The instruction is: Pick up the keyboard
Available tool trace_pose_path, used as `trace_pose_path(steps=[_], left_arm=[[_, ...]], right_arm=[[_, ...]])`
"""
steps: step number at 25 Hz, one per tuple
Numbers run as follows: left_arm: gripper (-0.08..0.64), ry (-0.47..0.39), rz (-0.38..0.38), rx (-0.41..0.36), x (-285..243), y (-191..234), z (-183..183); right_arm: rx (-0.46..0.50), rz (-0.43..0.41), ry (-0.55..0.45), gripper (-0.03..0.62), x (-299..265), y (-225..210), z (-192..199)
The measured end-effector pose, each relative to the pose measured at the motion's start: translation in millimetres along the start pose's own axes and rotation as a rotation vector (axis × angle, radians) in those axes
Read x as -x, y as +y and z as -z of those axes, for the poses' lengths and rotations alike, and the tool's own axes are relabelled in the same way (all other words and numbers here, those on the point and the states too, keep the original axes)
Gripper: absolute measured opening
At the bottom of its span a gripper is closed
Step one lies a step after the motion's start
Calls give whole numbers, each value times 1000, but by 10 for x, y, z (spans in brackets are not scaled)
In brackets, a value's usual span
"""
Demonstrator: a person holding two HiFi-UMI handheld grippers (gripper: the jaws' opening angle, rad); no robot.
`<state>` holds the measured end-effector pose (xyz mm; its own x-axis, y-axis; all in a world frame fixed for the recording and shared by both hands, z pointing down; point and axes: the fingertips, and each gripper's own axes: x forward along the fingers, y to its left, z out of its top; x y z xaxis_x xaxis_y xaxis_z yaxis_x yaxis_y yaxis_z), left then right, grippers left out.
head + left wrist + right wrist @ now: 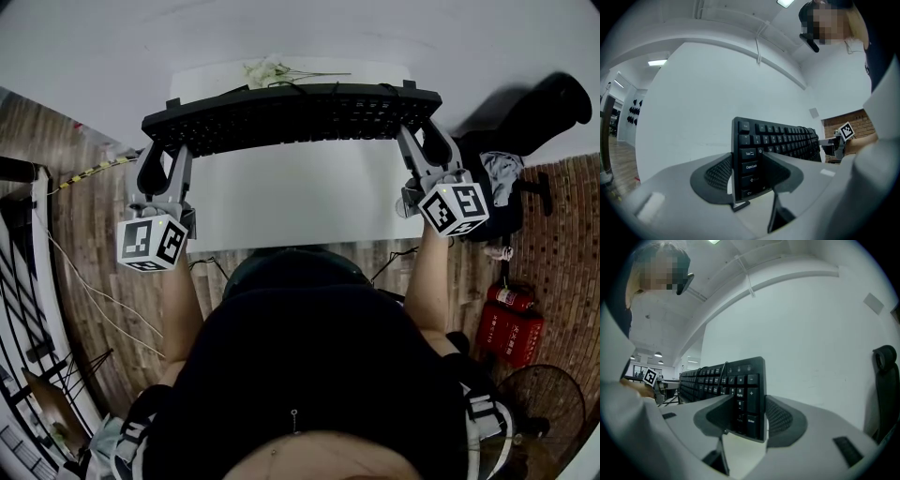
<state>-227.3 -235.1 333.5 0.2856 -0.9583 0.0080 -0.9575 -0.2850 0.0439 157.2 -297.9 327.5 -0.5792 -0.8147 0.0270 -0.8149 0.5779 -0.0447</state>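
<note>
One black, rectangular plastic keyboard [291,117], held above one white table [300,206]. Two grey tools: left gripper [165,155] and right gripper [419,134], textured pads clamped on opposite keyboard ends.

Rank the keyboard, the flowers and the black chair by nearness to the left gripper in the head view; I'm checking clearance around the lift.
1. keyboard, its left end clamped in the left gripper.
2. flowers, on the far edge of the table.
3. black chair, far right.
</note>
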Motion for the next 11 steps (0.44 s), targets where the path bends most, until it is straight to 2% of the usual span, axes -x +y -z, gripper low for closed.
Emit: trace_pose_path(steps=[11], left_arm=[[199, 14, -69, 3, 157, -154, 107]], right_arm=[[-11, -64, 26, 218, -31, -89, 117]])
